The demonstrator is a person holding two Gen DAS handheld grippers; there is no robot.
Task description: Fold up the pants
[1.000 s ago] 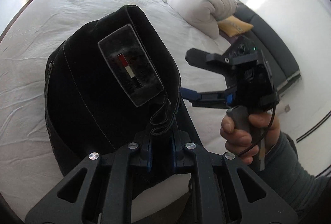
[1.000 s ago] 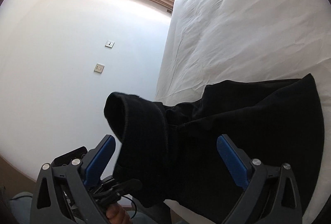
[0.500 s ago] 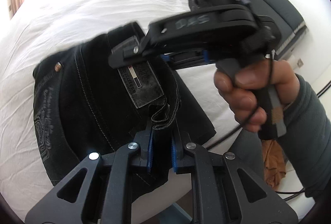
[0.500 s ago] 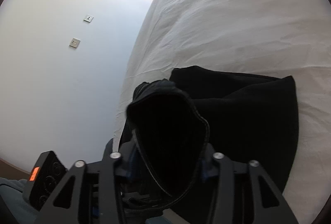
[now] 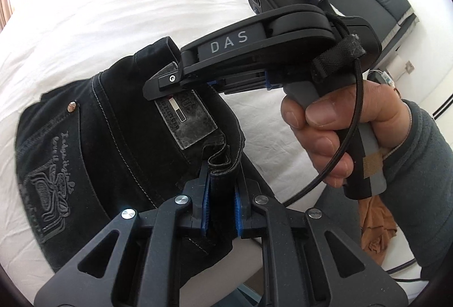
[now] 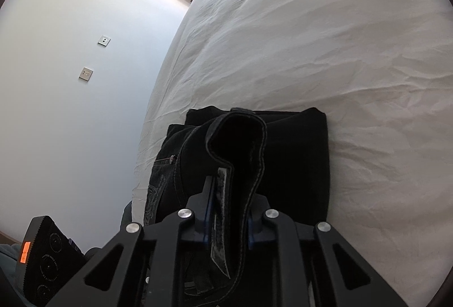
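Black jeans lie partly folded on a white bed; left gripper and right gripper both pinch the waistband. Keep edges level while lowering.

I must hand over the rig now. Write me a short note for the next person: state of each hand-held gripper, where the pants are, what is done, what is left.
Left hand-held gripper: shut on the waistband of the black pants, beside the leather patch.
Right hand-held gripper: also shut on the waistband, at the patch end.
Pants: bunched in layers on the white bed, near its edge; waistband end raised between both grippers.
Done: pants appear at least partly folded.
Left: probably lay the waistband end down flat, release both, and check that the fold is tidy.
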